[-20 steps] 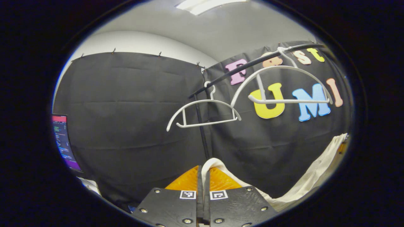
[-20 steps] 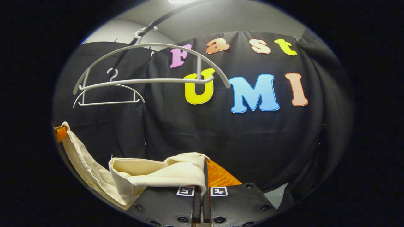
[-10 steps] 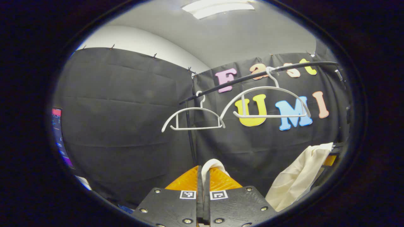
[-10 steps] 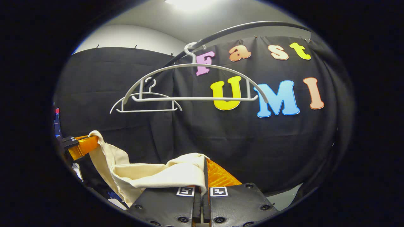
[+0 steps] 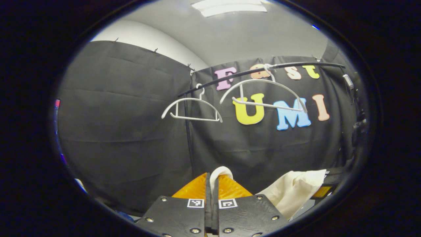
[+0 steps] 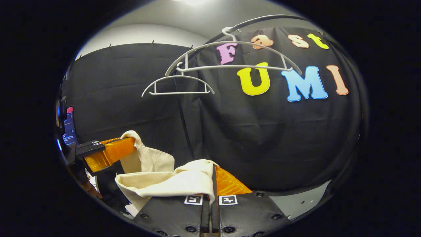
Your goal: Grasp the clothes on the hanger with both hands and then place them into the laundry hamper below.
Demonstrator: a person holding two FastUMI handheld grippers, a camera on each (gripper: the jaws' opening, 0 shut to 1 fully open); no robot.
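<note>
Booth wall: matte black cloth [image 6: 131, 92] with soft creases, behind both grippers.
Rail: one thin dark curved rod [image 5: 296, 65], above and ahead of the grippers.
Hangers: two white, slim, arched hangers, bare, hooked on the rail; nearer hanger [image 6: 230, 56], farther hanger [image 6: 177, 85].
Garment: one cream, soft woven piece [image 6: 171, 179], creased, slung between the two grippers, below the hangers; its lower part is cut off by the view edge.
Left gripper [image 5: 212, 184]: fingers pressed together on a fold of the garment.
Right gripper [image 6: 213, 184]: fingers closed, pinching the garment's edge.
Monitor: one [image 6: 69, 126], far left of the right gripper, partly cut off.
</note>
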